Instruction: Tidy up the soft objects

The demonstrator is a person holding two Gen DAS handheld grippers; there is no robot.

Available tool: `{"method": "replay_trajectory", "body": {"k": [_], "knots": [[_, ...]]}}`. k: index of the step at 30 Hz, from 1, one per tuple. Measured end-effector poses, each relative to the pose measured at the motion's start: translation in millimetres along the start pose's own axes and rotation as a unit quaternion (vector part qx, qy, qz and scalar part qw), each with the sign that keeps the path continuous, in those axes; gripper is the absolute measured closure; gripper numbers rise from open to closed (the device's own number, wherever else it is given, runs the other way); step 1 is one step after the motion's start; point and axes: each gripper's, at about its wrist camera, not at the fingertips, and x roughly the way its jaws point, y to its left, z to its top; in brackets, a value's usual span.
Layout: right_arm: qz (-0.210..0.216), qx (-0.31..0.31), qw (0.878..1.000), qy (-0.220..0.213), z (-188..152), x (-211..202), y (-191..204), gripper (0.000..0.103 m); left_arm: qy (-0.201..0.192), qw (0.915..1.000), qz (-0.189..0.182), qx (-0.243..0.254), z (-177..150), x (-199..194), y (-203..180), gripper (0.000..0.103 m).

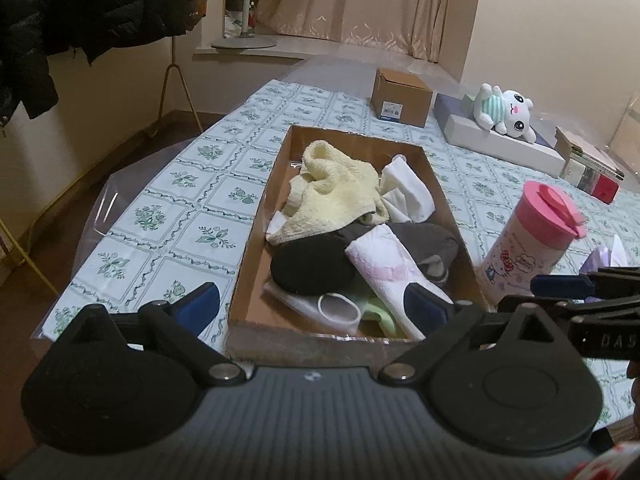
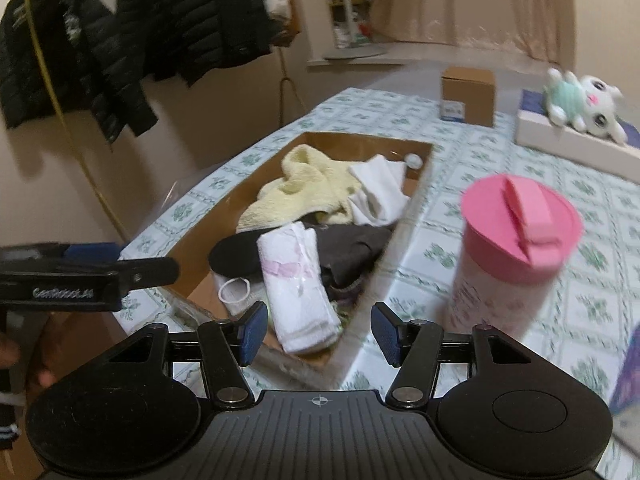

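Note:
A shallow cardboard box [image 1: 256,240] [image 2: 200,216] on the table holds a heap of soft things: a pale yellow towel [image 1: 332,188] [image 2: 296,188], a white cloth [image 1: 404,192] [image 2: 380,192], a black piece [image 1: 308,268], a grey garment [image 1: 432,244] [image 2: 356,252], a folded white towel with a pink band [image 1: 384,268] [image 2: 296,280] and a white face mask [image 1: 338,308] [image 2: 236,292]. My left gripper [image 1: 316,304] stands wide open above the box's near end, with nothing between its pads. My right gripper [image 2: 320,332] is open over the box's near right corner, also holding nothing.
A pink-lidded cup [image 1: 532,236] [image 2: 508,252] stands right of the box. Farther back are a small brown carton [image 1: 402,98] [image 2: 468,96], a plush toy [image 1: 504,114] [image 2: 580,104] on a white slab, and stacked boxes [image 1: 592,164]. Black jackets [image 2: 120,32] hang at the left.

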Motion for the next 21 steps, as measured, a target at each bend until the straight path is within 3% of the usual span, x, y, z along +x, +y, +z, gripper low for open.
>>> {"method": "replay_trajectory", "body": {"k": [5, 13, 21], "knots": [[-0.006, 0.030, 1.000, -0.002, -7.8, -21.3, -1.7, 0.044, -0.008, 0.9999, 0.010, 0.004, -5.1, -16.9, -7.3, 0.002], [-0.014, 0.054, 0.998, -0.005, -22.5, -53.5, -0.2, 0.030, 0.001, 1.0000, 0.007, 0.001, -15.1, -40.0, -20.8, 0.001], [-0.028, 0.075, 0.997, -0.008, -35.5, -80.1, -1.8, 0.027, 0.008, 0.9999, 0.006, 0.009, -24.2, -55.7, -35.2, 0.001]]}}
